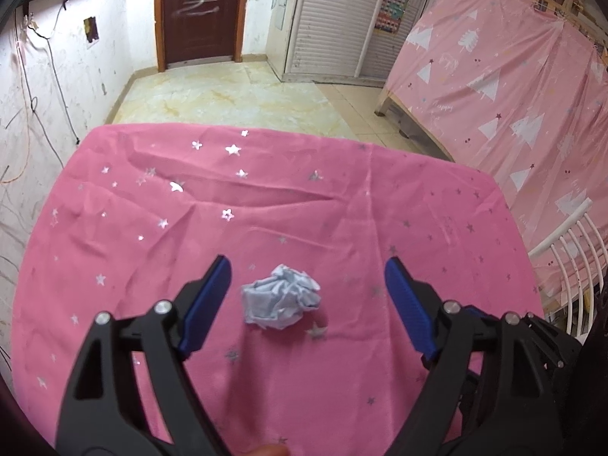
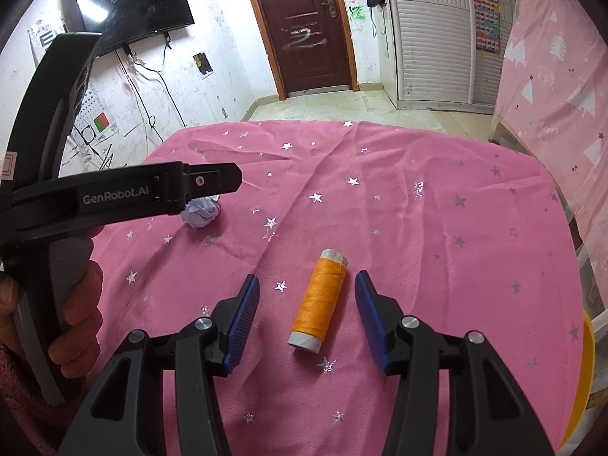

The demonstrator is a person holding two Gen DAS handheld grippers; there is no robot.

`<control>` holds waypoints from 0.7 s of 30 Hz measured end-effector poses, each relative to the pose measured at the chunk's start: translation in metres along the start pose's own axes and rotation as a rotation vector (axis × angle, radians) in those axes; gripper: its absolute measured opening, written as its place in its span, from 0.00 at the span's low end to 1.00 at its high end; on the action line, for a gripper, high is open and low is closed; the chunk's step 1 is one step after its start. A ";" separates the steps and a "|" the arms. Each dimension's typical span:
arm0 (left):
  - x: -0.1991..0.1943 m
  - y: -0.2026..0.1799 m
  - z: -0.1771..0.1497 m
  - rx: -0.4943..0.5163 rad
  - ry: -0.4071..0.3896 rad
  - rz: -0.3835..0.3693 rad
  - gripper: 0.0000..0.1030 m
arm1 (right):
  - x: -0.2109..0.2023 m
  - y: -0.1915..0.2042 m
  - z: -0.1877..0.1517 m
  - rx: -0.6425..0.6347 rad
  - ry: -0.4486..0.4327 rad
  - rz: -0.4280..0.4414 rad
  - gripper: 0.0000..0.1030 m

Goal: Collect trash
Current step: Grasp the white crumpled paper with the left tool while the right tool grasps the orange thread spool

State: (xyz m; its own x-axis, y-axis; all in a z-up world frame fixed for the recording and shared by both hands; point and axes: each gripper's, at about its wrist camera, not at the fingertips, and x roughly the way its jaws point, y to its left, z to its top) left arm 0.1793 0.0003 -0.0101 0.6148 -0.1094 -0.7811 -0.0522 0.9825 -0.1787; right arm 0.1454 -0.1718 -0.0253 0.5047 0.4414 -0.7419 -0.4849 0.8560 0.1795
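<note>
A crumpled ball of pale blue-white paper [image 1: 281, 296] lies on the pink star-print tablecloth [image 1: 266, 197]. My left gripper [image 1: 307, 269] is open, with the paper ball between its blue fingers and apart from both. In the right wrist view the same paper ball [image 2: 203, 214] shows at the left, partly hidden behind the left gripper's black body [image 2: 125, 193]. My right gripper [image 2: 307, 285] is open around an orange thread spool [image 2: 319, 300] that lies on the cloth [image 2: 418, 228], untouched.
A yellow rim [image 2: 583, 380] shows past the table's right edge. A white rail [image 1: 570, 262] and a pink curtained bed [image 1: 513, 87] stand to the right. A brown door [image 2: 304, 26], a wall TV [image 2: 133, 3] and tiled floor [image 1: 235, 98] lie beyond.
</note>
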 end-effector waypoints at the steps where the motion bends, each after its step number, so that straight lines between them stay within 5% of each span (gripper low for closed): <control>1: 0.001 0.001 0.000 0.000 0.005 0.001 0.77 | 0.000 0.001 0.000 -0.006 0.002 -0.008 0.45; 6: 0.010 0.002 -0.003 -0.004 0.036 0.001 0.77 | 0.004 0.006 0.000 -0.029 0.015 -0.040 0.45; 9: 0.017 0.002 -0.005 -0.008 0.066 -0.008 0.60 | 0.006 0.006 0.000 -0.030 0.026 -0.038 0.42; 13: 0.019 0.001 -0.007 0.006 0.081 -0.007 0.39 | 0.008 0.009 0.000 -0.051 0.033 -0.065 0.25; 16: 0.016 0.000 -0.008 0.009 0.082 -0.007 0.35 | 0.009 0.004 0.001 -0.035 0.031 -0.071 0.10; 21: 0.013 -0.004 -0.006 0.014 0.081 -0.010 0.33 | 0.003 -0.008 0.000 0.009 0.011 -0.052 0.09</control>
State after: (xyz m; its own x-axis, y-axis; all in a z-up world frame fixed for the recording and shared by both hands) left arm 0.1829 -0.0061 -0.0227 0.5493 -0.1309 -0.8253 -0.0345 0.9832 -0.1790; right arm 0.1503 -0.1773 -0.0290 0.5214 0.3930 -0.7575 -0.4513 0.8803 0.1460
